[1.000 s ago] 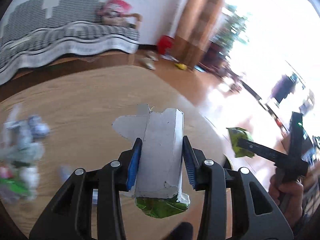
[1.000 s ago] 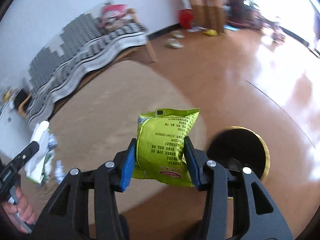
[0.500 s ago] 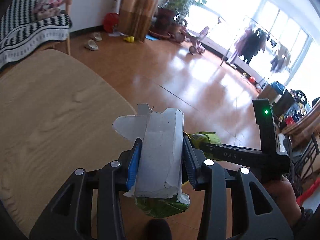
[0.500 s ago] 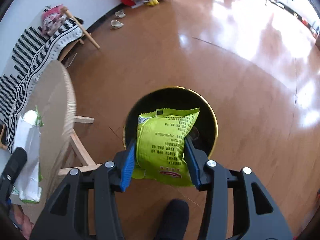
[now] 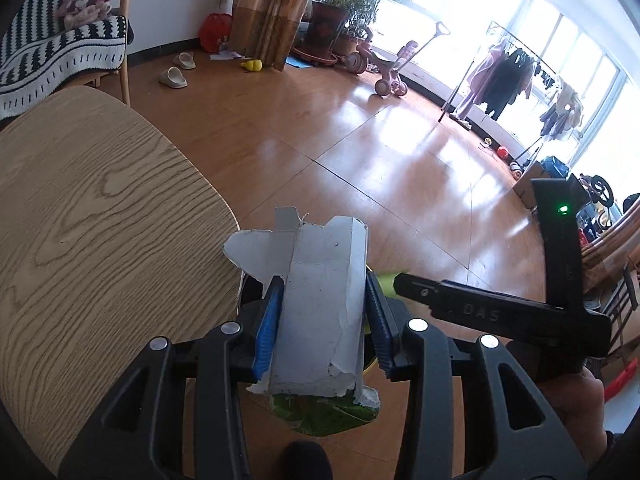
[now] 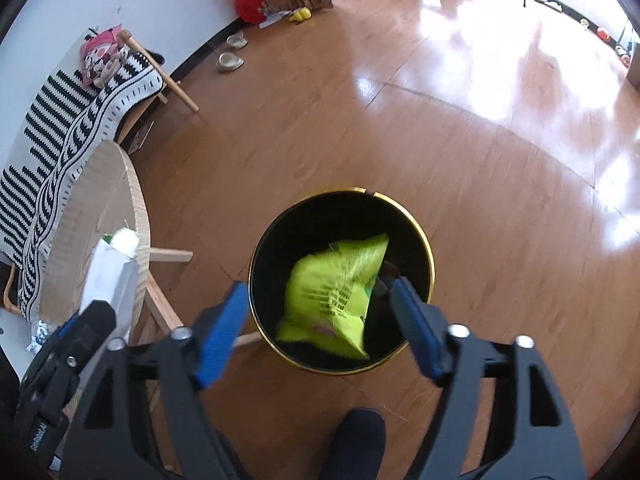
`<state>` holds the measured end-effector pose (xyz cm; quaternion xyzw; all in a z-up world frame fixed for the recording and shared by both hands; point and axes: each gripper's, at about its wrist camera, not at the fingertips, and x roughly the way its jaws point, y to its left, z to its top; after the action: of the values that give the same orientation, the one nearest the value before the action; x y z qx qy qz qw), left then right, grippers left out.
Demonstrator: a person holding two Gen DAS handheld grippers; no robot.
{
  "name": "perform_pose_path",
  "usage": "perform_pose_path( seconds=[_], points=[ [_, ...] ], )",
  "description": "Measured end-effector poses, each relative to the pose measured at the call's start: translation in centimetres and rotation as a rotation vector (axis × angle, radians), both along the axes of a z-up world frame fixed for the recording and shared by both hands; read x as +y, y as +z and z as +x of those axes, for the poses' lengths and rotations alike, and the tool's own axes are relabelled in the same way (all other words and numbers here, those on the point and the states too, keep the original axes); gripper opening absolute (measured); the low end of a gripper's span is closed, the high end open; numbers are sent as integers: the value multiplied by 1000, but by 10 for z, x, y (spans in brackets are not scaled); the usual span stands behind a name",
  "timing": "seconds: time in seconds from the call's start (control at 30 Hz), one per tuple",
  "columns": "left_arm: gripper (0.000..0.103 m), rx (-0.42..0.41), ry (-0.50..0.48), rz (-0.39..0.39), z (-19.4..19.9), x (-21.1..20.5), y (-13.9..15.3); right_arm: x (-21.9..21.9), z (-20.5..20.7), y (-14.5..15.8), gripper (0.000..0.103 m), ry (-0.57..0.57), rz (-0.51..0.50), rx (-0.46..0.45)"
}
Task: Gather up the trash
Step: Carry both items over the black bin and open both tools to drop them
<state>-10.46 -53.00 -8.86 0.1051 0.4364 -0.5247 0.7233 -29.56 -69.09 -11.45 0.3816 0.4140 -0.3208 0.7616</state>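
The right tongs hang over the black bin so the green snack bag falls in; they're opening, pads clear of the blurred bag. The left tongs wait beyond the counter edge, clamped on one torn white carton. Two pieces, one bin

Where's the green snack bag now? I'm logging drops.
In the right wrist view, the green snack bag is over the black bin's mouth, between the opening right gripper's pads, untouched.
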Motion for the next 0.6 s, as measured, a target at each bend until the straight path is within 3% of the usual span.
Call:
perform_pose_path(
  seconds=[0.4,0.47,0.5,0.6],
  points=[
    [41,20,-26,-15,-7,-22,-13,-11,-26,11,77,-91,-34,-41],
    [58,8,-29,-18,-9,-26,-14,-13,-31,14,78,-108,-41,-49],
    [73,0,-26,-21,-9,-27,-14,-12,-33,14,78,-114,-45,-51],
    [76,-7,-17,-31,-9,-26,-13,-14,-37,16,78,-123,-51,-60]
  ],
)
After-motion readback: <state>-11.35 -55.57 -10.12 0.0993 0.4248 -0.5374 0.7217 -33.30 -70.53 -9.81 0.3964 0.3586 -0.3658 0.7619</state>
